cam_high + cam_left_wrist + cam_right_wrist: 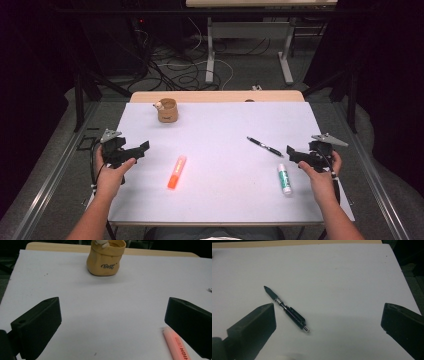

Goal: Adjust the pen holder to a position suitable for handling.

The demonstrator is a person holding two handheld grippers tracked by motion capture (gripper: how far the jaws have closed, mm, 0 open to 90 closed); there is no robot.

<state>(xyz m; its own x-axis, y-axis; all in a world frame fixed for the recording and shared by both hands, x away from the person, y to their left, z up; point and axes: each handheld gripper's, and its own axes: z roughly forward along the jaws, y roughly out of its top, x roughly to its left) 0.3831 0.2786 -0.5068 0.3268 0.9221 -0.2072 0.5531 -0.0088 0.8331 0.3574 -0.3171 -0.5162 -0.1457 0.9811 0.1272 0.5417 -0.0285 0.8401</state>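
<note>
An orange highlighter [176, 172] lies left of centre on the white table sheet [220, 130]. A black pen [265, 146] lies at the right, and a white and green glue stick [284, 178] sits below it. At the back left stands a small tan pouch-shaped pot [167, 110]. My left gripper [141, 148] hovers open at the sheet's left edge, empty. In the left gripper view the pot [106, 257] is ahead and the highlighter [176, 345] shows beside the right jaw. My right gripper [294, 154] is open near the glue stick. In the right gripper view the pen [285, 308] lies just ahead.
The wooden tabletop's far edge [215, 95] shows beyond the sheet. Behind it are cables on the floor [175, 65] and the legs of another table [250, 45]. Metal rails [55, 170] run along both sides.
</note>
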